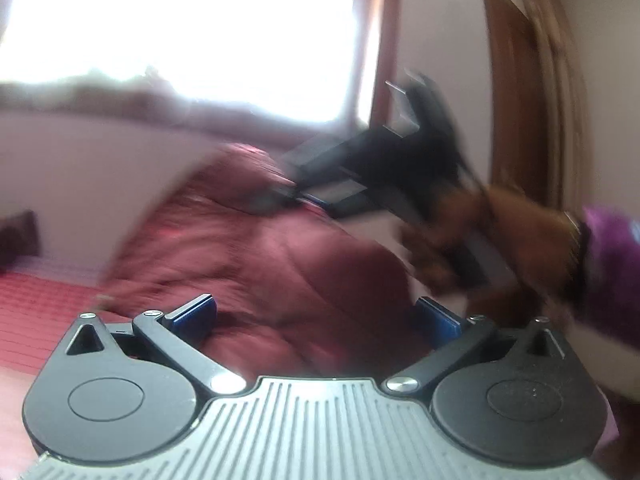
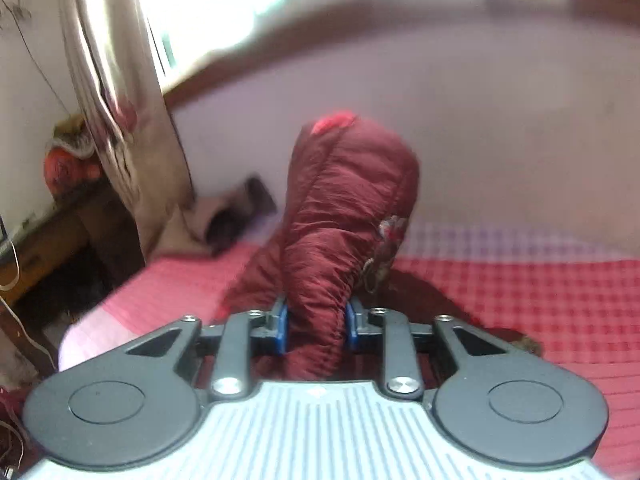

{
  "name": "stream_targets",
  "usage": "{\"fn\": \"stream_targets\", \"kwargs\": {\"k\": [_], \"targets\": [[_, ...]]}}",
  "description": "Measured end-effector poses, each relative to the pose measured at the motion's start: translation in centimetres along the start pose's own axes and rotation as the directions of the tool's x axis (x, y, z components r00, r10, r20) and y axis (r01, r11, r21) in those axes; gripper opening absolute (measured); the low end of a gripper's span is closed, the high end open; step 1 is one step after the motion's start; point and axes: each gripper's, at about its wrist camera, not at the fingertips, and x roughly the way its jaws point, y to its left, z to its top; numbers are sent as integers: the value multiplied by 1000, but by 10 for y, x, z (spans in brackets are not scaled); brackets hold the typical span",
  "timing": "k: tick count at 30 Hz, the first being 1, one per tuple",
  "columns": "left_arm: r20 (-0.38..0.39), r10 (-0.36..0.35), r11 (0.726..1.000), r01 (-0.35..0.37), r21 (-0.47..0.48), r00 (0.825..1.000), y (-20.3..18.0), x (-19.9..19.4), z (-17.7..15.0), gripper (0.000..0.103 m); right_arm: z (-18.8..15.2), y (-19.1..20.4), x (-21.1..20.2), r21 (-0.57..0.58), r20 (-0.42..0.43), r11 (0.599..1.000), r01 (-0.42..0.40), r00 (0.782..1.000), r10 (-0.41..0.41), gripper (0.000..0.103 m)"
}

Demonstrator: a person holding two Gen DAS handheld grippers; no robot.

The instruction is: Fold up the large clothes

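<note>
The right tongs (image 2: 316,328) pinch a fold of the maroon jacket (image 2: 344,216) above the bed (image 2: 540,280); left tongs (image 1: 316,318) gape wide, empty. That small bite of slippery fabric could slide free.

window: big one (image 1: 180,32), totally blown out white, dark wood frame around it
walls: pale, kinda lilac-white (image 2: 480,120), plain
door: brown wooden door (image 1: 516,92) at the right in the left wrist view, blurry
curtain: beige, faint print, hanging bunched at the left (image 2: 116,92)
bed: red-and-pink checked bedspread (image 2: 540,280), bed sits right against the wall
side furniture: low dark wooden piece (image 2: 60,232) behind the curtain, orange-ish bundle (image 2: 64,168) on top, can't tell what it is
light: all daylight, really harsh
</note>
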Motion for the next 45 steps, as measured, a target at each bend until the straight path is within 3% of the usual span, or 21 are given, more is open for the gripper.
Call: {"fn": "stream_targets", "kwargs": {"k": [4,7,11,14,17,19,22,23,24,25,26,28,31,33,34,36,37,39,42,45], "targets": [[17,-14,999,14,-33,1000,5,-10,6,103,-38,2,-48,72,82,997,4,997,-10,22],[-20,-77,995,78,64,997,-8,4,0,103,-61,-14,-69,185,142,983,12,989,-39,22],[-58,-184,974,190,122,981,-25,15,-10,103,-100,-27,-88,307,176,952,8,982,-65,22],[-96,-234,938,251,240,967,-42,21,-26,103,-131,-33,-101,382,207,924,3,974,-89,22],[-169,-311,899,347,266,935,-52,28,-40,97,-156,-41,-104,459,200,888,8,973,-113,22],[-202,-331,884,378,275,922,-56,32,-47,95,-171,-42,-110,485,192,874,13,974,-121,24],[-210,-336,878,386,281,918,-57,35,-54,95,-180,-45,-135,548,216,836,18,963,-162,32],[-211,-336,882,386,270,918,-55,43,-53,95,-183,-48,-146,575,216,817,39,956,-198,46],[-208,-339,889,384,249,918,-53,46,-53,95,-186,-51,-155,600,204,797,68,950,-235,82],[-206,-339,893,383,236,918,-56,40,-52,95,-188,-58,-162,622,182,778,87,951,-252,101],[-206,-336,895,380,233,919,-55,42,-53,95,-191,-67,-165,637,173,767,76,956,-238,103],[-206,-335,893,380,241,919,-56,44,-54,96,-195,-82,-160,688,142,724,56,968,-209,103],[-207,-327,893,373,252,922,-63,37,-60,97,-189,-91,-134,703,84,709,45,986,-145,103],[-207,-324,892,371,258,923,-64,36,-59,97,-182,-78,-122,665,121,747,-16,989,-87,101],[-206,-323,891,370,263,924,-65,33,-59,97,-174,-69,-112,630,122,776,-18,990,-76,97],[-200,-315,887,362,286,928,-69,29,-61,100,-150,-48,-85,558,80,829,-32,997,-15,48],[-191,-304,886,351,302,933,-70,30,-61,101,-137,-39,-70,517,59,856,-7,998,-27,48],[-156,-258,900,296,321,953,-67,36,-57,101,-112,-29,-41,435,50,900,-12,999,-11,35],[-110,-224,931,246,269,968,-55,53,-38,101,-74,-26,-17,376,94,921,-105,993,75,28],[-103,-222,947,240,216,970,-52,70,-22,101,-52,-33,-20,329,191,922,-202,971,145,25]]}}
